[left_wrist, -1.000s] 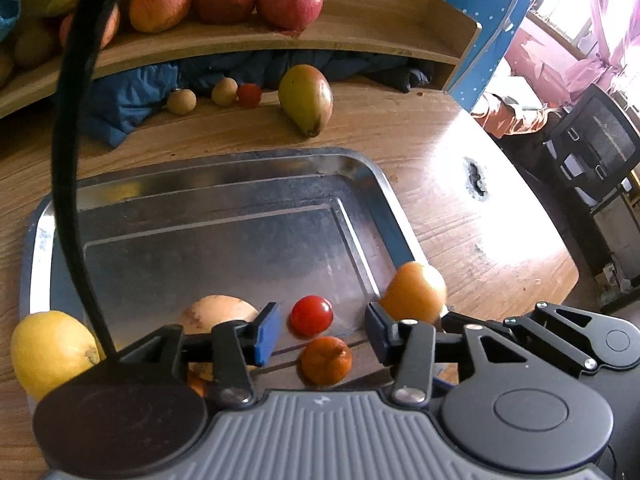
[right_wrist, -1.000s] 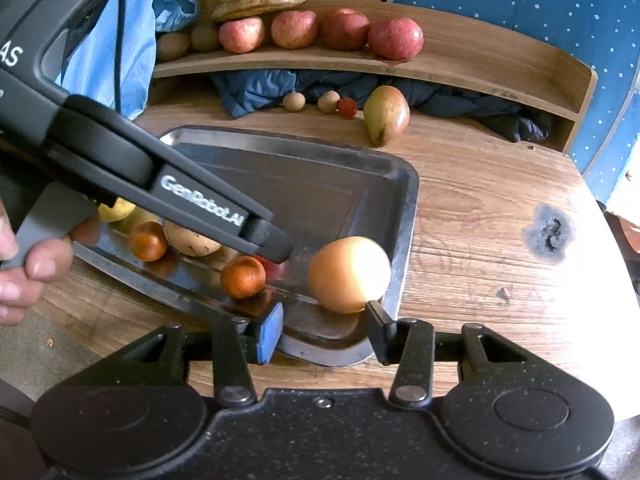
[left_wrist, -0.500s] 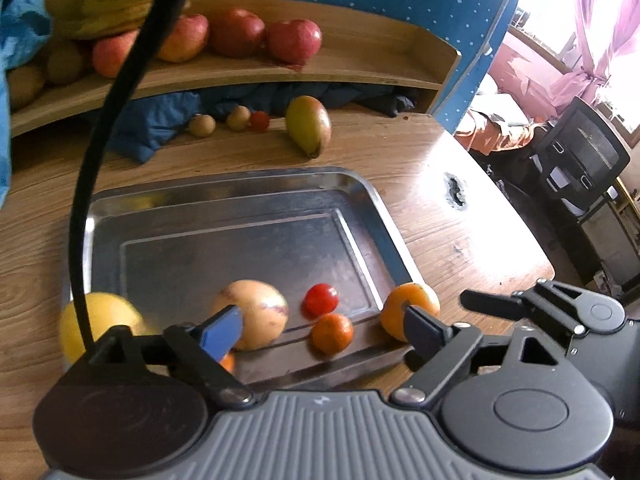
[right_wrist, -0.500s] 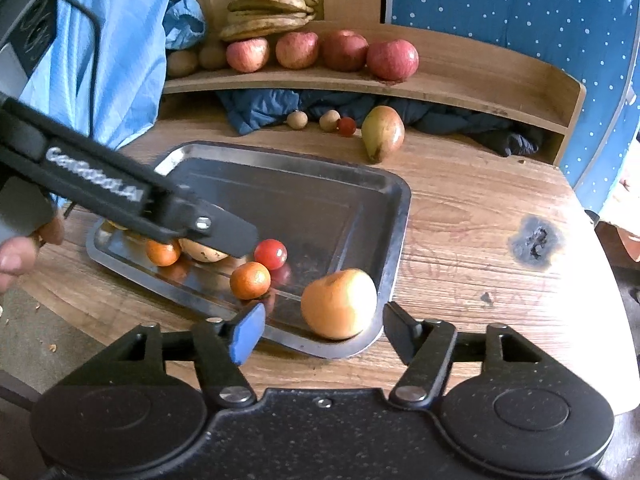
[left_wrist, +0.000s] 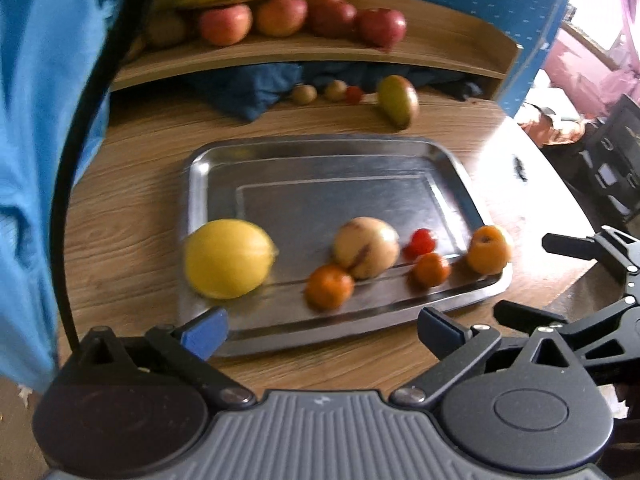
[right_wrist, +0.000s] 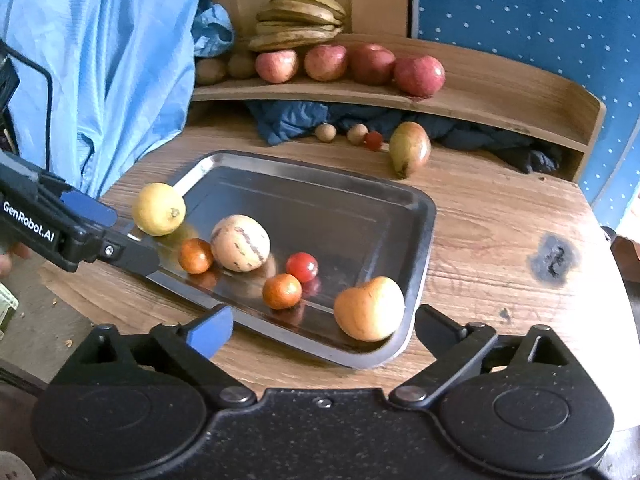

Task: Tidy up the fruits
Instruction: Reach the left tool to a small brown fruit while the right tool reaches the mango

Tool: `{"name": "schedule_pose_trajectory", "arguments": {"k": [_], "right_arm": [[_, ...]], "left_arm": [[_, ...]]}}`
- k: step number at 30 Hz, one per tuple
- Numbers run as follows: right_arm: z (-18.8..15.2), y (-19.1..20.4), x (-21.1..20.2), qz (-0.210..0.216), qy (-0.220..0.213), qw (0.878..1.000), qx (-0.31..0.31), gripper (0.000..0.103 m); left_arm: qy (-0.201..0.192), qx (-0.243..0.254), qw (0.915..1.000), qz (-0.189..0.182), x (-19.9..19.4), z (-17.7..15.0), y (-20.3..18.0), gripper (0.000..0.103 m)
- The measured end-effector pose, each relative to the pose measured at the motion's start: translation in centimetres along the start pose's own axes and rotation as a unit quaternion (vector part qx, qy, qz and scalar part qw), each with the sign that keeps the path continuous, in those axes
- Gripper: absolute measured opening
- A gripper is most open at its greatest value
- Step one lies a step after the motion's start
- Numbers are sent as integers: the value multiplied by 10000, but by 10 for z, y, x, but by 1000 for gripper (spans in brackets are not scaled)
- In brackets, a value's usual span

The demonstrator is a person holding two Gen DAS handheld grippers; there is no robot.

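A steel tray [right_wrist: 424, 240] on the wooden table holds a lemon [right_wrist: 159, 214], a pale striped fruit [right_wrist: 240, 243], two small oranges [right_wrist: 195, 255] [right_wrist: 282, 291], a cherry tomato [right_wrist: 302, 266] and a larger orange fruit [right_wrist: 370, 308] in its near corner. My right gripper [right_wrist: 324, 326] hovers at that corner with its jaws opening. The orange fruit lies just ahead of the tips, untouched. My left gripper [left_wrist: 324, 330] sits back from the tray's [left_wrist: 320, 148] front rim, its jaws also opening with nothing between them. The lemon [left_wrist: 230, 258] lies ahead of its left finger.
A curved wooden shelf [right_wrist: 500, 92] at the back carries apples [right_wrist: 418, 76] and bananas [right_wrist: 298, 20]. Below it lie a mango [right_wrist: 409, 148], three small fruits and a dark blue cloth [right_wrist: 292, 118]. A light blue garment [right_wrist: 100, 60] hangs at left. The table edge is near on the right.
Both grippers' jaws have spread wide. The left gripper has drawn back from the tray, so the whole row of fruit now shows. The large orange fruit rests clear of the right fingers.
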State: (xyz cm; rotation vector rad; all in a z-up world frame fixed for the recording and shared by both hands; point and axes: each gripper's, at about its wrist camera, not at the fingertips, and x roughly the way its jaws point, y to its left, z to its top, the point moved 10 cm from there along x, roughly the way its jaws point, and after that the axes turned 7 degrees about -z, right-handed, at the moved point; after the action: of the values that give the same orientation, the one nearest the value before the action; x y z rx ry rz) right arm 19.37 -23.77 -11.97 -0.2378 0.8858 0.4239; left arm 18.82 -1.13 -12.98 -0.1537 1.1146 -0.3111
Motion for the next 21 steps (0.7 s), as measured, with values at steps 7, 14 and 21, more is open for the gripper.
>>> {"name": "schedule_pose_trajectory", "arguments": {"k": [7, 14, 21], "right_arm": [[10, 14, 4, 187, -24, 9998, -110, 102], [25, 22, 18, 301, -21, 9994, -173, 102], [42, 16, 31, 241, -18, 9996, -135, 102]], "left_arm": [[9, -138, 9996, 249, -10, 0, 19, 103], [36, -161, 9991, 394, -6, 12, 31, 103], [27, -83, 9994, 341, 6, 40, 34, 103]]}}
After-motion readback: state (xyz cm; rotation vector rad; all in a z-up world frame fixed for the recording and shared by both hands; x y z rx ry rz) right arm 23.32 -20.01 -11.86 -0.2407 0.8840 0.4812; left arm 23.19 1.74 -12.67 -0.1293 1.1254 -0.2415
